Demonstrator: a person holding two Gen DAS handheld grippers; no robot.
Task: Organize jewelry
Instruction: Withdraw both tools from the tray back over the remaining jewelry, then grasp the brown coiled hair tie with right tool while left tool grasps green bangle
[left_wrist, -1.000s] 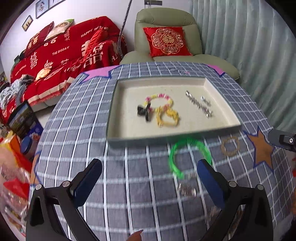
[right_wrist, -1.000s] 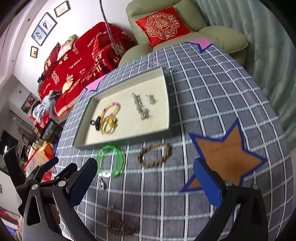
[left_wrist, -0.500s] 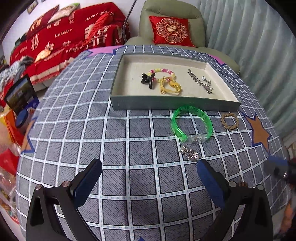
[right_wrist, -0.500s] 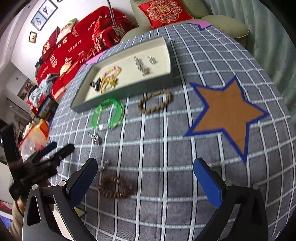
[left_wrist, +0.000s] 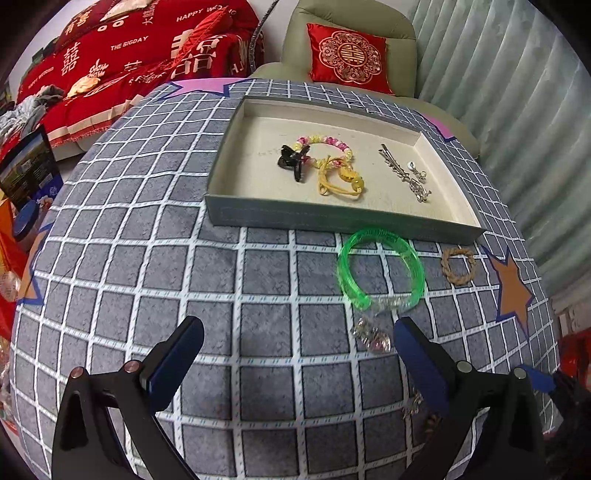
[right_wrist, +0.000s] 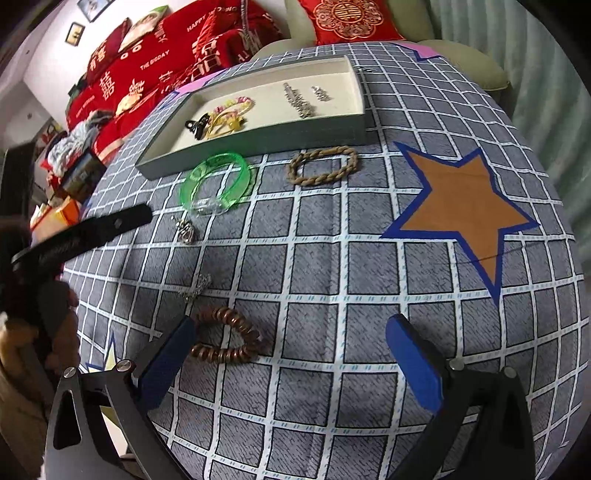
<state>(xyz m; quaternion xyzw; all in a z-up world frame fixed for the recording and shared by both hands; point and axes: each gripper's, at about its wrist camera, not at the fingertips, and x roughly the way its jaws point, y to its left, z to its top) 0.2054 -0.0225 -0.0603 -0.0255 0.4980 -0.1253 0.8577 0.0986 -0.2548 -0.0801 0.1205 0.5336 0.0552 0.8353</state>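
Note:
A grey tray (left_wrist: 332, 218) (right_wrist: 266, 136) holds a black clip (left_wrist: 291, 160), a beaded bracelet, a yellow cord piece and silver pieces. In front of it on the checked cloth lie a green bangle (left_wrist: 380, 269) (right_wrist: 216, 182), a braided tan bracelet (left_wrist: 458, 266) (right_wrist: 323, 166), a silver charm (left_wrist: 371, 334) (right_wrist: 184, 230), a small chain (right_wrist: 195, 288) and a brown bead bracelet (right_wrist: 225, 339). My left gripper (left_wrist: 295, 354) is open and empty, low over the cloth left of the charm. My right gripper (right_wrist: 291, 365) is open and empty, its left finger by the bead bracelet.
The left gripper's body (right_wrist: 85, 232) and the hand holding it show at the left of the right wrist view. An orange star patch (right_wrist: 461, 210) marks the cloth at right. A green armchair with a red cushion (left_wrist: 347, 55) and a red sofa (left_wrist: 110, 59) stand behind the table.
Both grippers have pulled back toward the table's near edge and dropped lower. The left one then moved forward toward the bangle and charm. Both stayed open and empty.

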